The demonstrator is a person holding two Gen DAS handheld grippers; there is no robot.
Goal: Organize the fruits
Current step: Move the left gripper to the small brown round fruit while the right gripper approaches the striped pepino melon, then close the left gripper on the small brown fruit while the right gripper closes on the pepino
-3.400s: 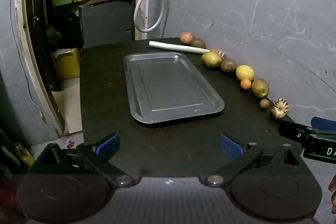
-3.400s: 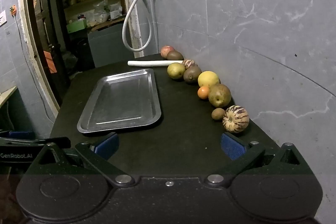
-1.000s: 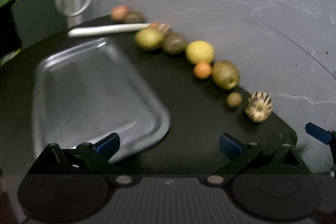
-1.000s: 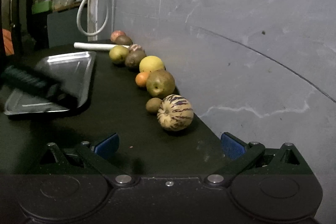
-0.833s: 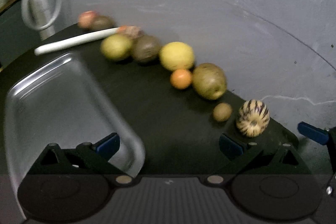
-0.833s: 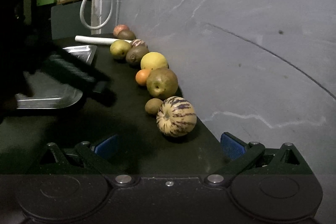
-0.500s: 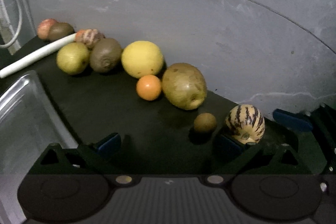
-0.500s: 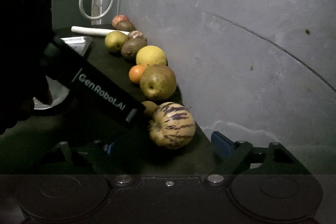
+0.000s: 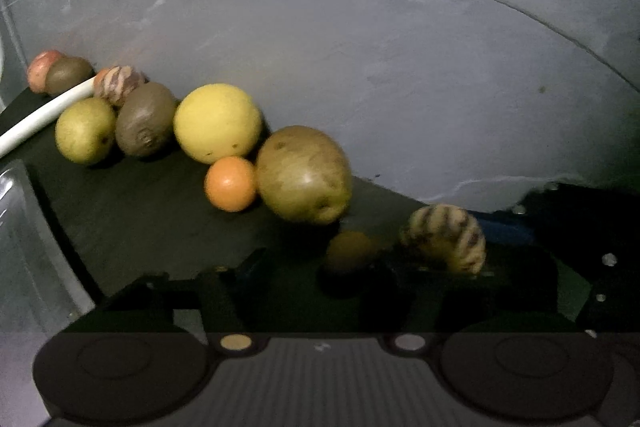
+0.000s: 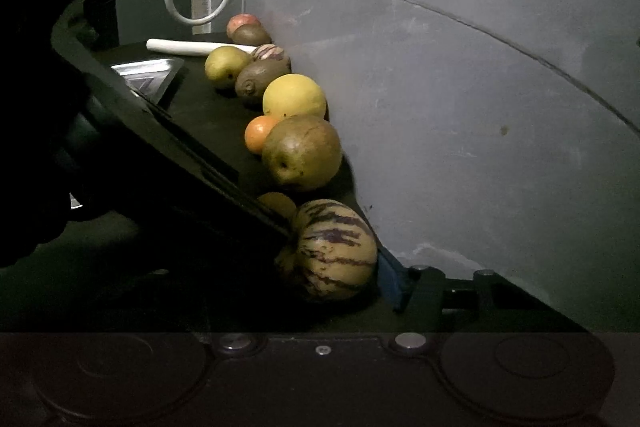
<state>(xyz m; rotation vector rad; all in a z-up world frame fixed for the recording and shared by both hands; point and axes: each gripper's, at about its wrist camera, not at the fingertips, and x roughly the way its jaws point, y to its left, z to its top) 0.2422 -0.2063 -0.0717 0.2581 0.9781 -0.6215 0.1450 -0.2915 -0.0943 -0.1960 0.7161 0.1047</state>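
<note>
A row of fruit lies on the black table along the grey wall. In the left wrist view my open left gripper (image 9: 336, 279) has its fingers on either side of a small brown kiwi (image 9: 348, 249), low over the table. The striped pepino melon (image 9: 446, 237) lies just right of it, and a brown pear (image 9: 304, 175), a small orange (image 9: 230, 183) and a yellow lemon (image 9: 216, 123) lie behind. In the right wrist view my right gripper (image 10: 320, 283) is open around the striped melon (image 10: 332, 251); its right fingertip (image 10: 390, 279) shows beside the melon, its left finger is hidden in shadow.
The steel tray (image 10: 152, 77) lies left of the fruit row, its edge also in the left wrist view (image 9: 24, 247). A white tube (image 10: 192, 47), a green pear (image 9: 84, 129), a kiwi (image 9: 144, 125) and further fruits lie at the far end. The left gripper's body (image 10: 120, 131) crosses the right wrist view.
Both grippers have moved in on the near end of the fruit row. The left now has the small kiwi between its fingers, and the right has closed in on the striped melon.
</note>
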